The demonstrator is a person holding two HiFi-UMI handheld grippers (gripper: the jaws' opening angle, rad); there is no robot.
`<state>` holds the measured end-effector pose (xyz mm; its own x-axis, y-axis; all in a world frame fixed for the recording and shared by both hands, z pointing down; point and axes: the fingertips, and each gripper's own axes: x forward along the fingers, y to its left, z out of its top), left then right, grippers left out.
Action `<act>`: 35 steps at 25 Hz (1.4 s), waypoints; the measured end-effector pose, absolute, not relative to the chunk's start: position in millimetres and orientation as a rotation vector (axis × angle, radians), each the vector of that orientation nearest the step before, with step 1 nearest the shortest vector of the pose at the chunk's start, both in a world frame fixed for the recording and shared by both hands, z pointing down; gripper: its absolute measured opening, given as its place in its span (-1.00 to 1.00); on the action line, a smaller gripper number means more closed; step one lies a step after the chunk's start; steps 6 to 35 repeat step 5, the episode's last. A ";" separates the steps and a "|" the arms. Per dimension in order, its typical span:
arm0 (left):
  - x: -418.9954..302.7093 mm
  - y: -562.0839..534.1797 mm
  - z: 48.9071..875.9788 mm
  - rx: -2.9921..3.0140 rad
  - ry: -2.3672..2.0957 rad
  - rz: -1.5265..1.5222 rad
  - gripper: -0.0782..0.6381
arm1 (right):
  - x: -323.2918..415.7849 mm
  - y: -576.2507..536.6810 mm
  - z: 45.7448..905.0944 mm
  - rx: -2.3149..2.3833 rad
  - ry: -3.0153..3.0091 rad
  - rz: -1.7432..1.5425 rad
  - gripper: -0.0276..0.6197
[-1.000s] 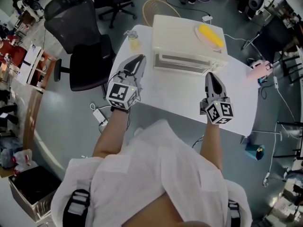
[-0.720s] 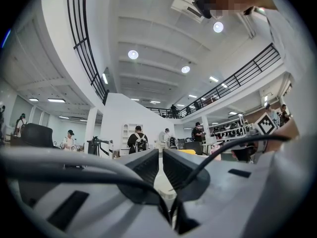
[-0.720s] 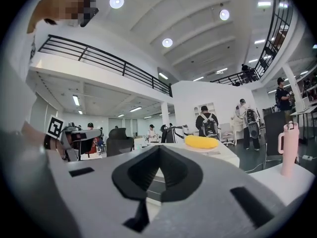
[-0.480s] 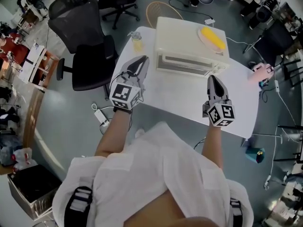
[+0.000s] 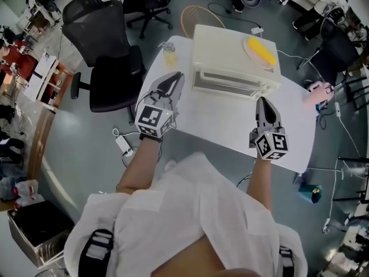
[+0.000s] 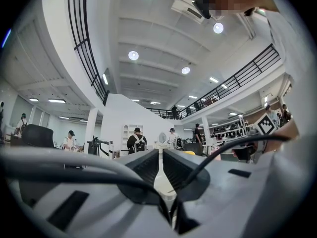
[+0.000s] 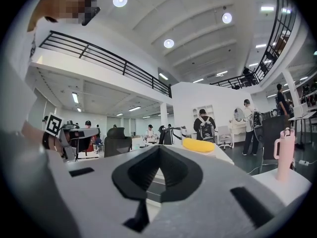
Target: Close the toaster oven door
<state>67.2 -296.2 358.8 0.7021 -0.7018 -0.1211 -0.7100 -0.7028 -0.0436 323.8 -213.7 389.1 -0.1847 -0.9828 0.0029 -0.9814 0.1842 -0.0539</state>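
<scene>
Far side of the bench [image 5: 225, 120]: toaster oven [image 5: 225, 42], front toward the person, a plate [image 5: 249, 44] of something yellow on top.
Left tool [image 5: 172, 79]: jaws slightly parted, nothing between them, over the bench's left edge, short of the oven.
Right tool [image 5: 264, 104]: jaws pressed together, empty, near the oven's right front corner.

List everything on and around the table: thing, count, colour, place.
Table: one, white, centre.
Toaster oven: one, cream, table's far side.
Plate: one, pale, atop the oven.
Yellow item: one, yellow, on the plate.
Glass: one, yellowish, table's far-left corner.
Bottle: one, pink, table's right edge.
Office chairs: two, black, floor at left.
Left gripper: one, grey, jaws slightly apart, empty.
Right gripper: one, grey, jaws shut, empty.
</scene>
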 end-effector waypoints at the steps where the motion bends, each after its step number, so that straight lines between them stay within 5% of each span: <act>1: 66.6 -295.9 358.2 -2.817 1.170 0.148 -0.71 | 322.9 -213.5 389.2 -1.989 2.390 -0.067 -0.91; 35: 67.0 -294.9 354.2 -2.816 1.153 0.160 -0.71 | 321.1 -214.5 389.5 -1.999 2.389 -0.061 -0.91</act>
